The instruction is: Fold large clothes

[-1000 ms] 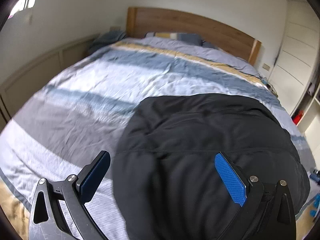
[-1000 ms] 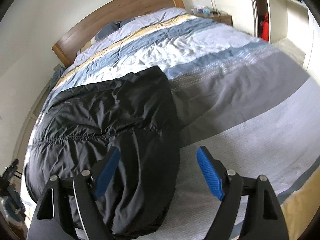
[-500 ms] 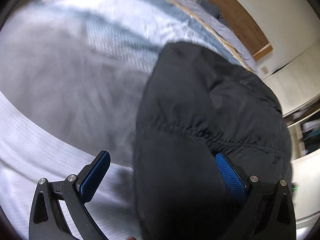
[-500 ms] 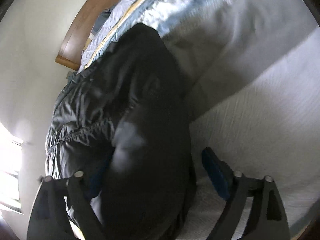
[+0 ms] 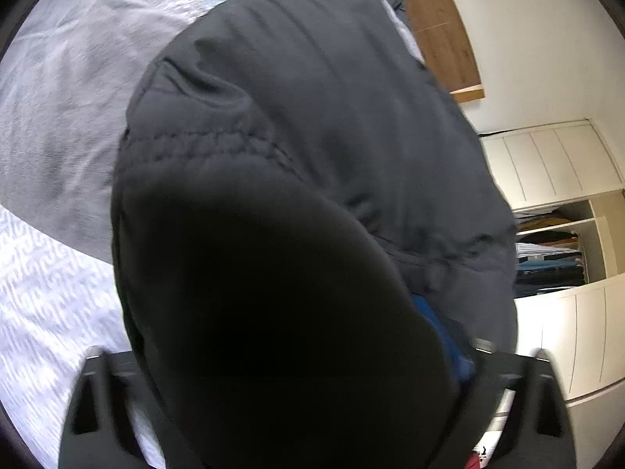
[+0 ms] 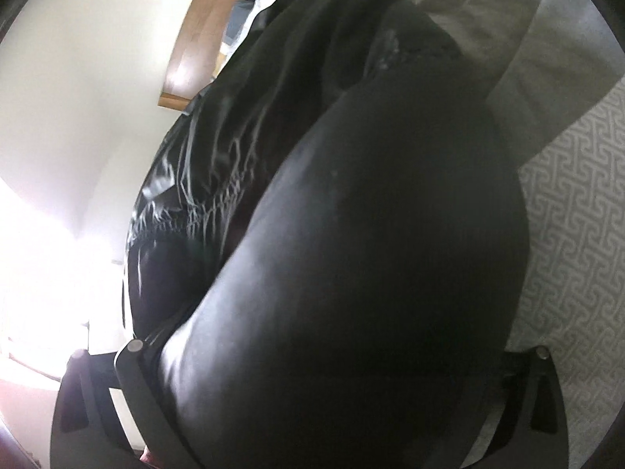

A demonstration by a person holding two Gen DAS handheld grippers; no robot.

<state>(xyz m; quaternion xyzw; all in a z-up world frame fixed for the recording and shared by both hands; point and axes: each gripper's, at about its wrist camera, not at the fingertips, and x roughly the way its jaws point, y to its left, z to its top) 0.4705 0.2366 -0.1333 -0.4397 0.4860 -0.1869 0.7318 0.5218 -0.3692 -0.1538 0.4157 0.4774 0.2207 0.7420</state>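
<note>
A large black padded jacket (image 5: 312, 156) lies on the bed and fills most of both views; it also shows in the right wrist view (image 6: 371, 234). My left gripper (image 5: 304, 355) has pushed down around the jacket's near left end, with the thick fabric bulging between the jaws. Only part of the right blue pad (image 5: 441, 328) shows. My right gripper (image 6: 332, 355) straddles the jacket's near right end the same way, its pads hidden by fabric. The jaws of both still stand wide apart.
The bed cover (image 5: 58, 117) with grey, white and blue bands lies under the jacket, patterned white near me (image 6: 574, 234). A wooden headboard (image 5: 437, 19) is at the far end. A white wardrobe with open shelves (image 5: 554, 242) stands to the right.
Both grippers have dropped from above the bed onto the jacket's near edge and tilted inward. The fabric now bulges between the jaws and covers most of the pads.
</note>
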